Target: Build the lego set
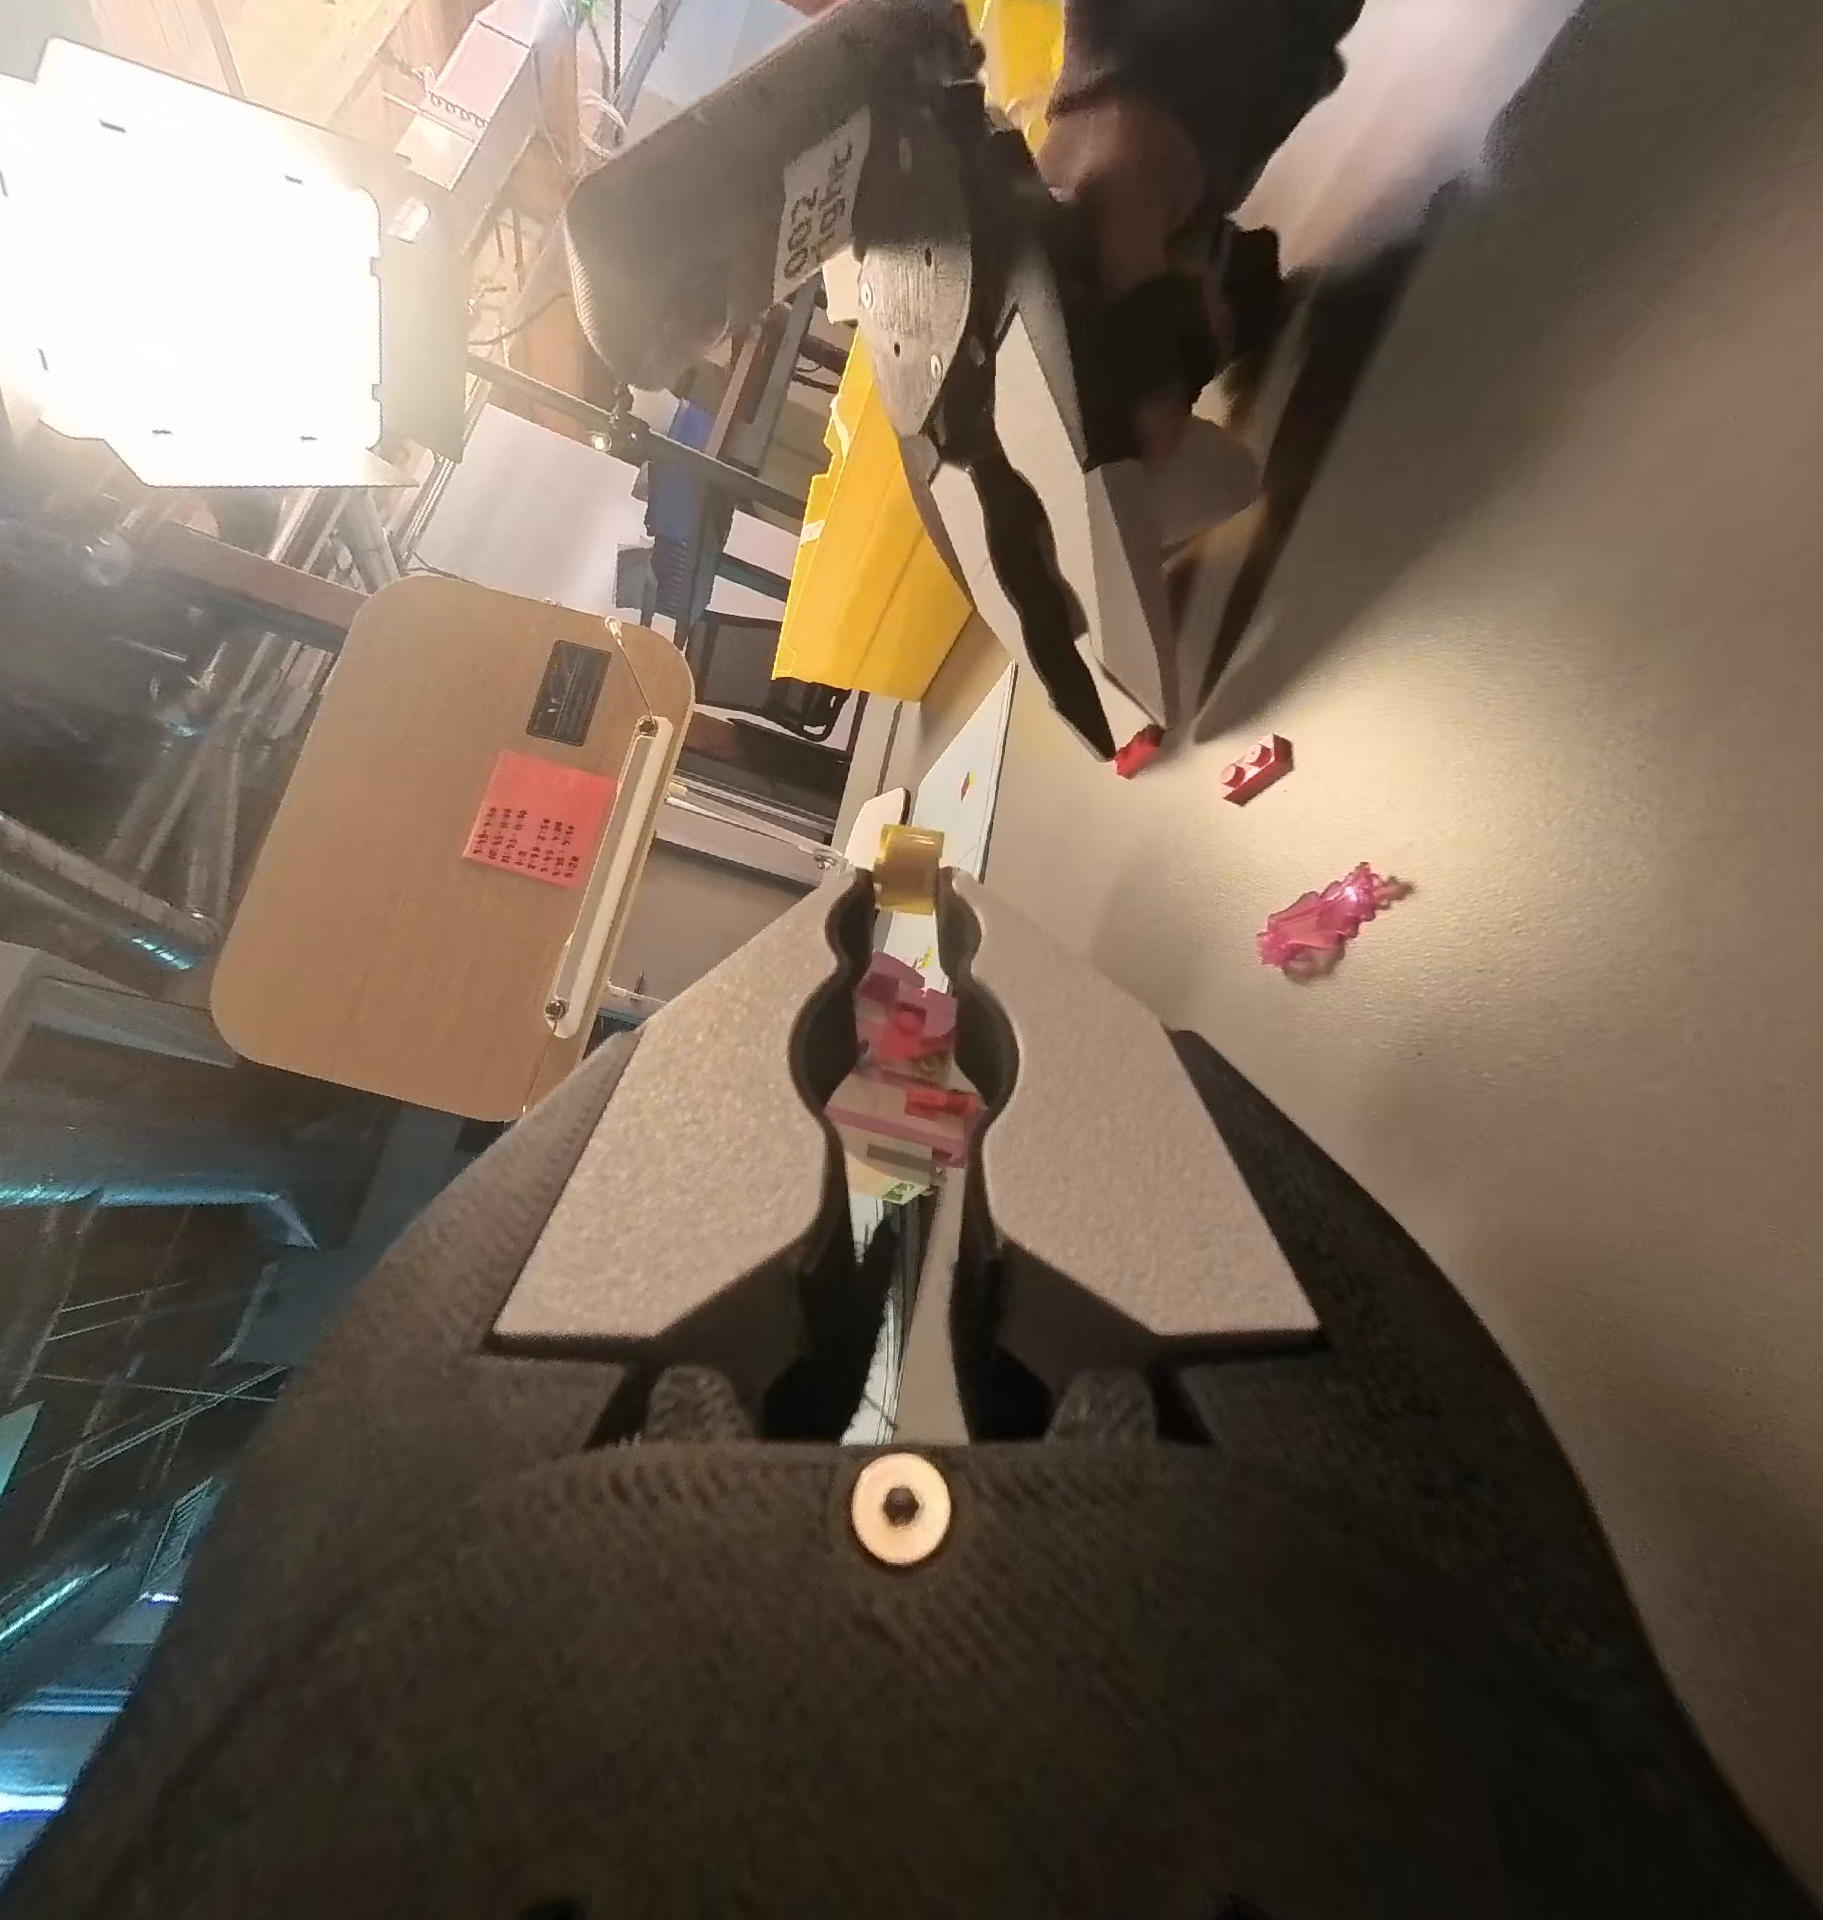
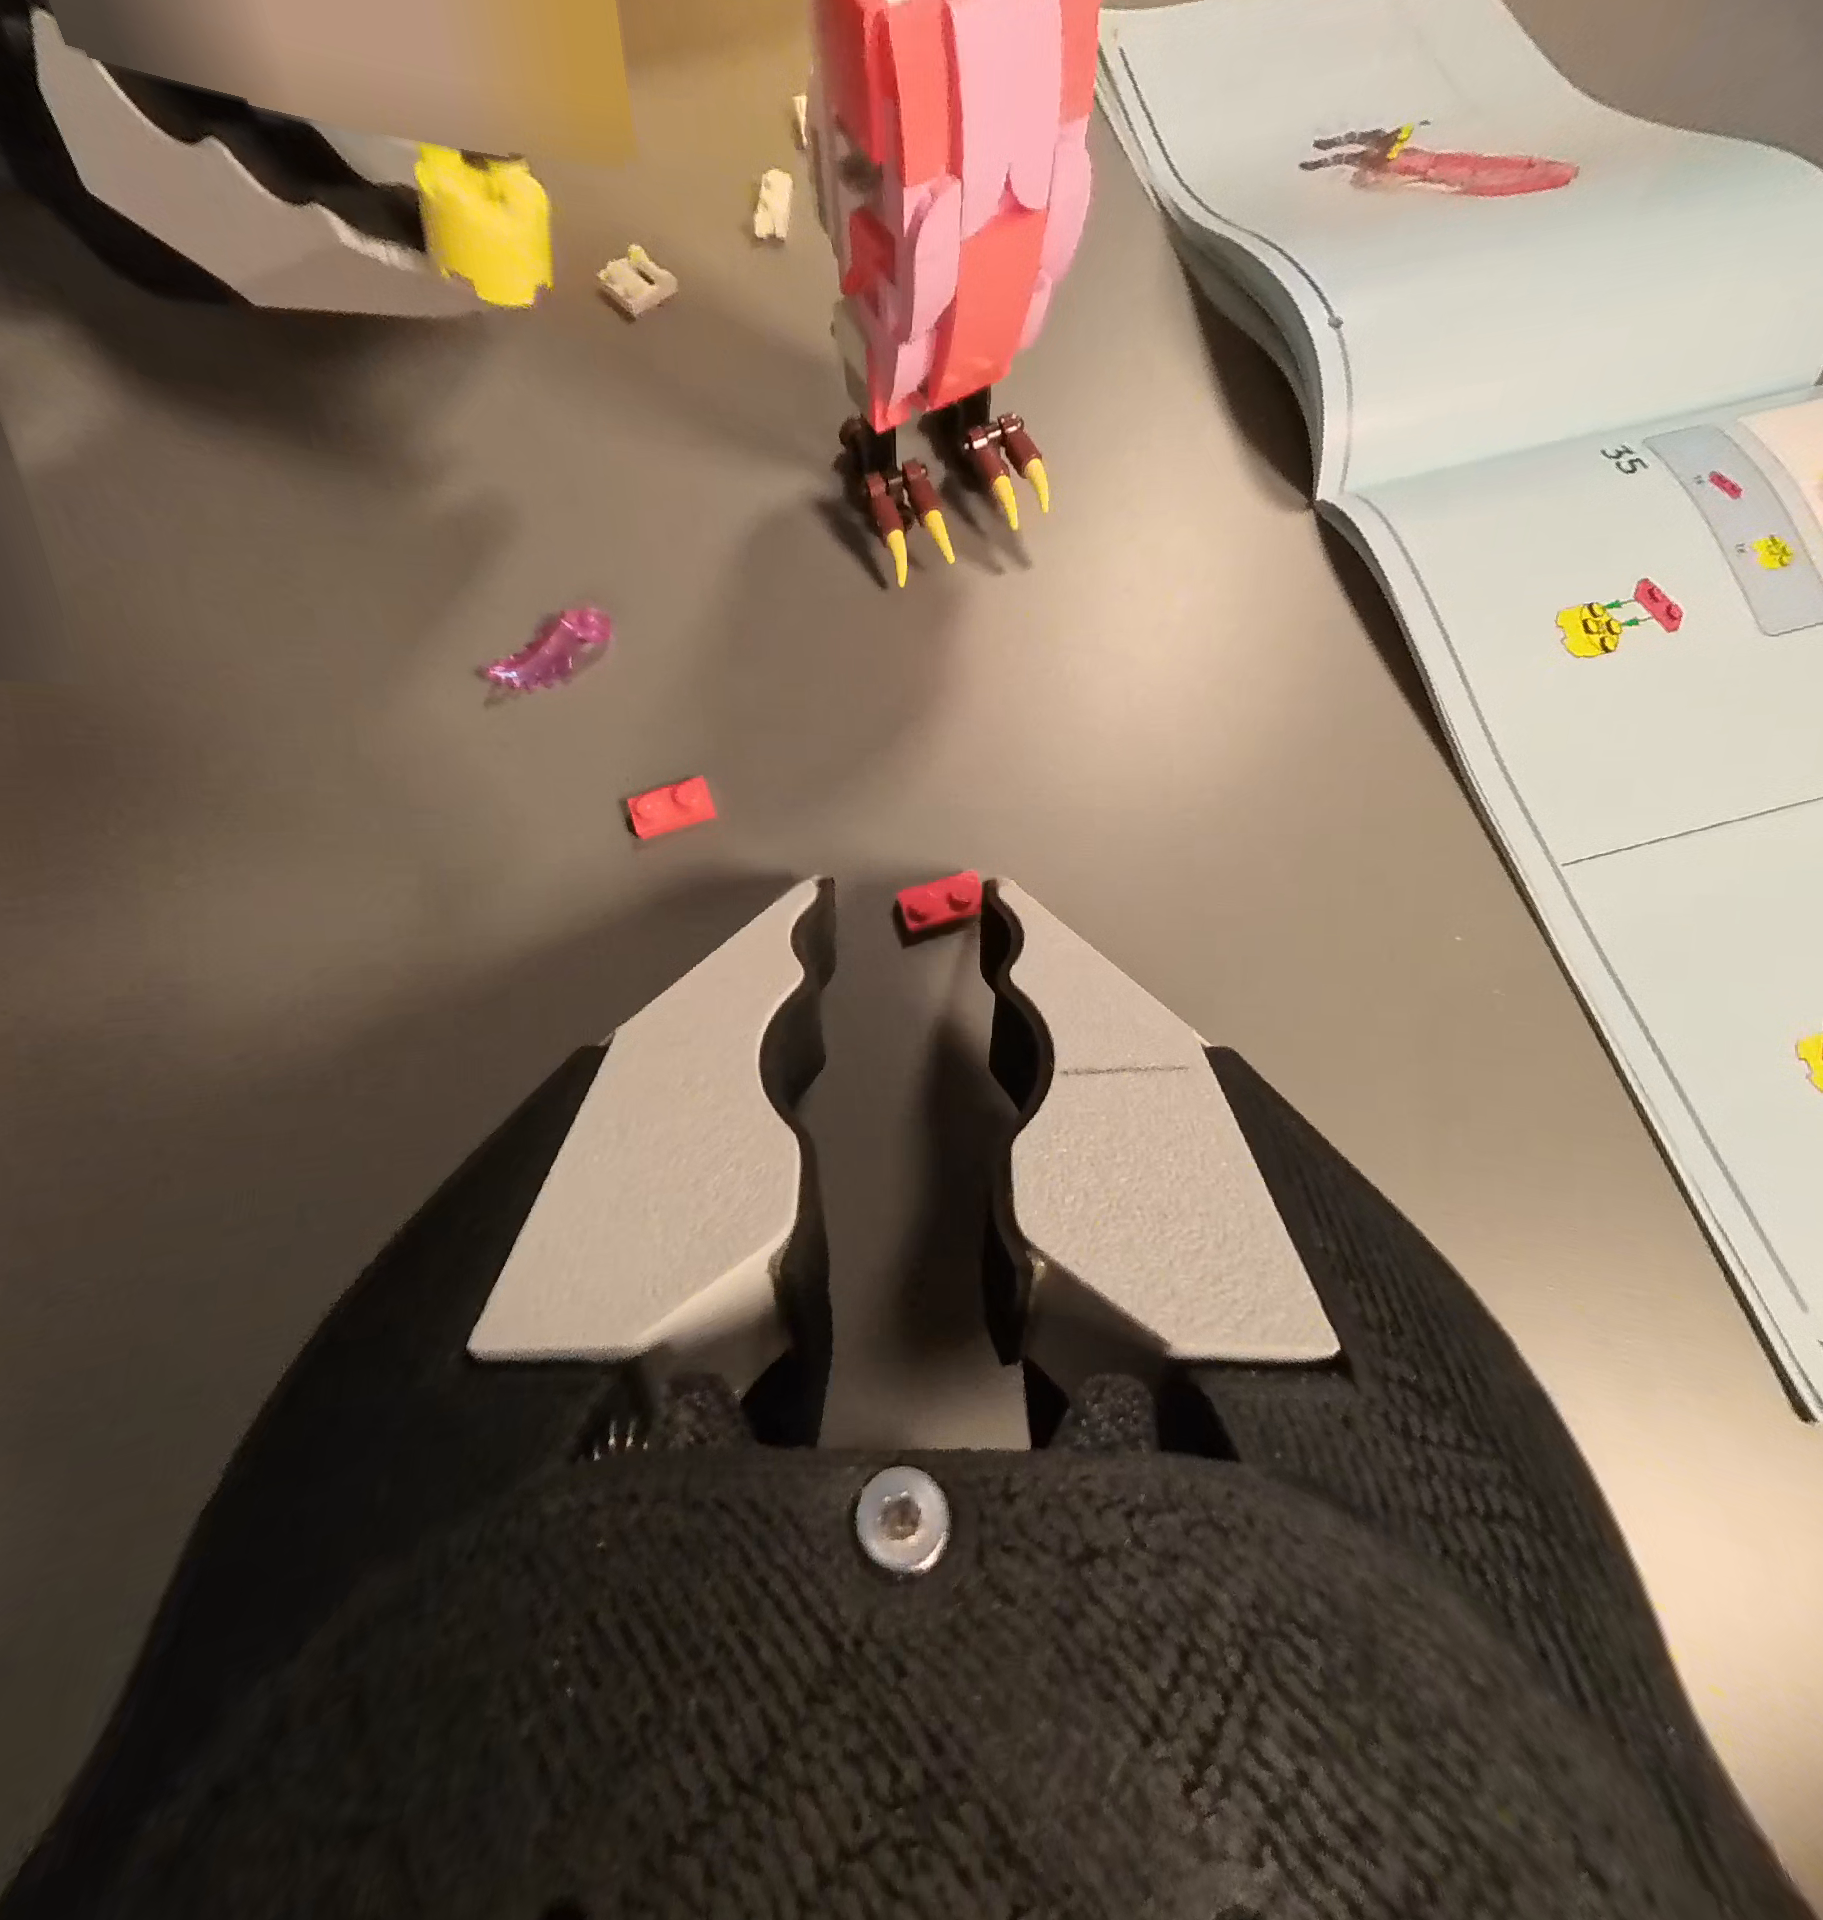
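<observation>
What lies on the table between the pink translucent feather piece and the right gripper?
A red two-stud plate lies there alone on bare table, plain in the right wrist view.

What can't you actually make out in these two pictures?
- Brick bird: top cut off by the right wrist view's upper edge; in the left wrist view the fingers hide most of it.
- Yellow brick: blurred in the right wrist view, studs unclear.
- Open booklet: cropped by the right edge.
- Background shelving: washed out by lamp glare.

1. I see my right gripper (image 2: 907, 904) low over the table (image 2: 263, 935), a small plate (image 2: 938, 906) between its fingertips, against the right one.
2. Another plate (image 2: 671, 805) lies farther left, a feather piece (image 2: 548, 646) beyond.
3. A brick bird (image 2: 948, 239) stands far centre; a booklet (image 2: 1509, 416) lies right.
4. My left gripper (image 1: 909, 881) pinches a small brick (image 1: 909, 868).
</observation>
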